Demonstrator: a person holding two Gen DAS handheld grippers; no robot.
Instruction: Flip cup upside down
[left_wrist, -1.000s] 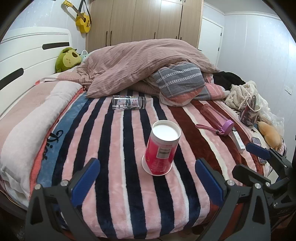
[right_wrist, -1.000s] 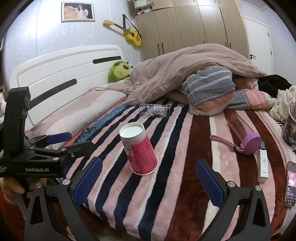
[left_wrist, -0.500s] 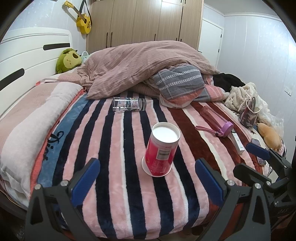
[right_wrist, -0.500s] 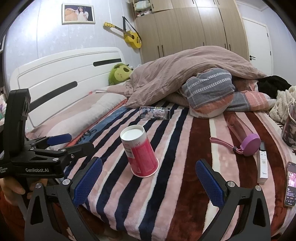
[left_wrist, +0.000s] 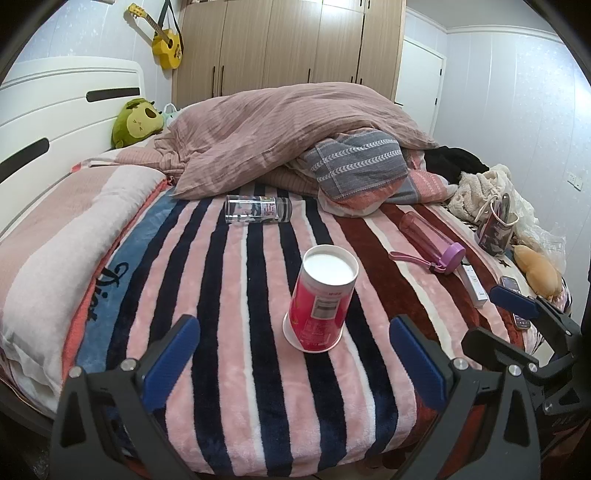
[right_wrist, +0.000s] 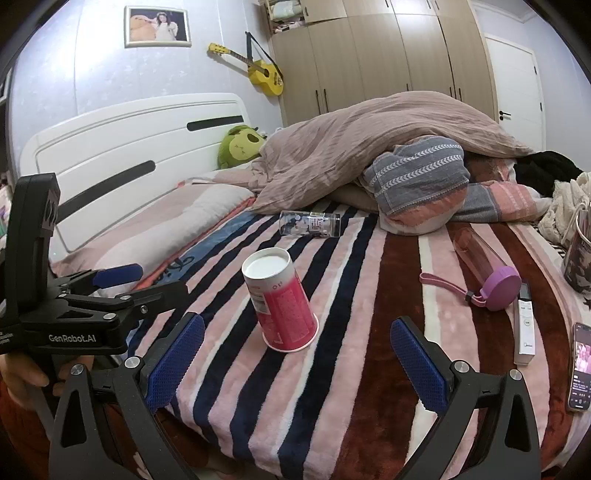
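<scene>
Fleecy striped blanket (left_wrist: 229, 295) bears a tapered pink paper cup (left_wrist: 322, 297), rim-down, between both spread claws.

The bed (left_wrist: 229, 295) is covered by a striped plush blanket (left_wrist: 258, 387) in pink, navy, white and maroon. Standing on it near the foot edge is 1 red paper cup (left_wrist: 321, 299), mouth down and white base up; beyond it 1 clear glass jar (left_wrist: 258, 209) lies on its side, and to the right lie 1 pink bottle with a purple lid (left_wrist: 430, 238), 1 white remote (right_wrist: 524, 325) and 1 phone (right_wrist: 580, 365). A heaped duvet (left_wrist: 288, 133), a pillow (left_wrist: 55, 258) and a green plush toy (left_wrist: 136, 123) occupy the head end.
</scene>
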